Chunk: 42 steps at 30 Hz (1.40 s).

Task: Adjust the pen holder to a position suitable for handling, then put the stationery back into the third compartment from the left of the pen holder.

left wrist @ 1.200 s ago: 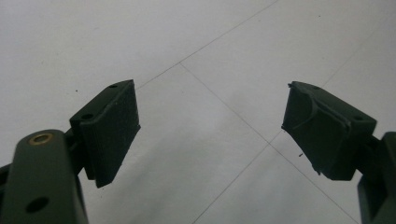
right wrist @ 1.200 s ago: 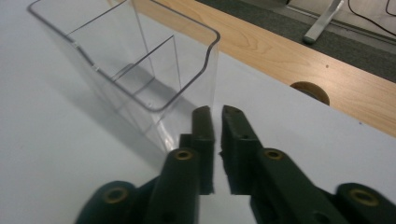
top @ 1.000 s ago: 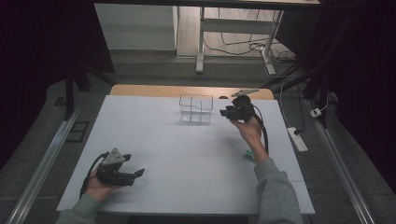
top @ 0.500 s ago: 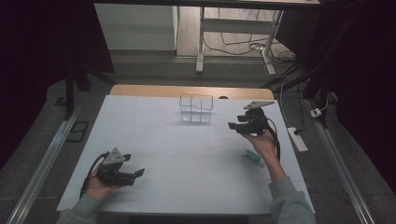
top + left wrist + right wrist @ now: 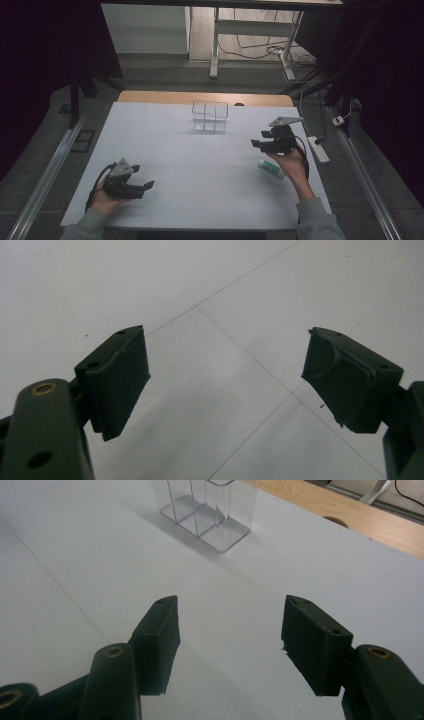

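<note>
Tube (image 5: 270, 169) lies flat on table (image 5: 200, 160), near right, just beside right gripper (image 5: 260, 143). Tube looks light, smooth, maybe soft: grip across middle. Right jaws apart, just opening, empty. Left gripper (image 5: 145, 187) apart, empty. Clear organizer (image 5: 210, 116) far center.

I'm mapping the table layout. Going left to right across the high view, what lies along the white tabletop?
Left gripper → clear divided container → right gripper → small white tube with a green end → white power strip beyond the table's right edge.
</note>
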{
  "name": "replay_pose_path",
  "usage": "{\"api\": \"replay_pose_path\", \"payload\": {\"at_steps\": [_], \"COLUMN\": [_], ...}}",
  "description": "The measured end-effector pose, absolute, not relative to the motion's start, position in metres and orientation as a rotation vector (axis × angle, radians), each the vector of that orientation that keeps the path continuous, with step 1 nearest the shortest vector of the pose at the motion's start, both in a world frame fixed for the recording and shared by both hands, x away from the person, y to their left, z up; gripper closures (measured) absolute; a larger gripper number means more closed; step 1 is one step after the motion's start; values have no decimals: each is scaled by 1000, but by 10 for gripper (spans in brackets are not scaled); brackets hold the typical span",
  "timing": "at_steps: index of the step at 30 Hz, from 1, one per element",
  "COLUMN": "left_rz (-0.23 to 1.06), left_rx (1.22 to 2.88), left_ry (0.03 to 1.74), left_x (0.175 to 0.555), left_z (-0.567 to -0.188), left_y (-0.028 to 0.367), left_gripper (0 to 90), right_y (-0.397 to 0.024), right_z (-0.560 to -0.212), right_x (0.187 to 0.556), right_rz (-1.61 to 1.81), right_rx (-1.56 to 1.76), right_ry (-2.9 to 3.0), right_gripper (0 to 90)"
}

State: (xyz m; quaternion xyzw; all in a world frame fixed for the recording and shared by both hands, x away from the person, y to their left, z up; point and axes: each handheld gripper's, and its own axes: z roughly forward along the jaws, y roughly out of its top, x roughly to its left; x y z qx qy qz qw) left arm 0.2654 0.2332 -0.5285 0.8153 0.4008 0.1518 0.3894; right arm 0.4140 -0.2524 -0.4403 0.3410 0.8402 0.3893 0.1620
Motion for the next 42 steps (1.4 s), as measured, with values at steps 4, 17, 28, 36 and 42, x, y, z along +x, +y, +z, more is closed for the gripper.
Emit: {"api": "replay_pose_path", "payload": {"at_steps": [4,17,28,36,42], "left_rz": [387,390,389,389,389], "left_rx": [2074,2069,2070,2075,2080], "left_ry": [1015,1021,1024,1025,1021], "left_x": [265,265,265,266,266], "left_z": [-529,-528,-528,-529,-529], "left_y": [233,234,236,235,234], "left_gripper": [178,178,178,178,178], "right_y": [-258,-279,-294,-295,-300], "right_z": [-440,-446,-453,-459,-462], "right_x": [405,383,374,375,375], "right_rz": [1084,1018,900,773,699], "right_rx": [966,979,1001,978,951], "right_ry": [2402,2456,2538,2611,2647], "right_gripper": [399,379,349,333,344]}}
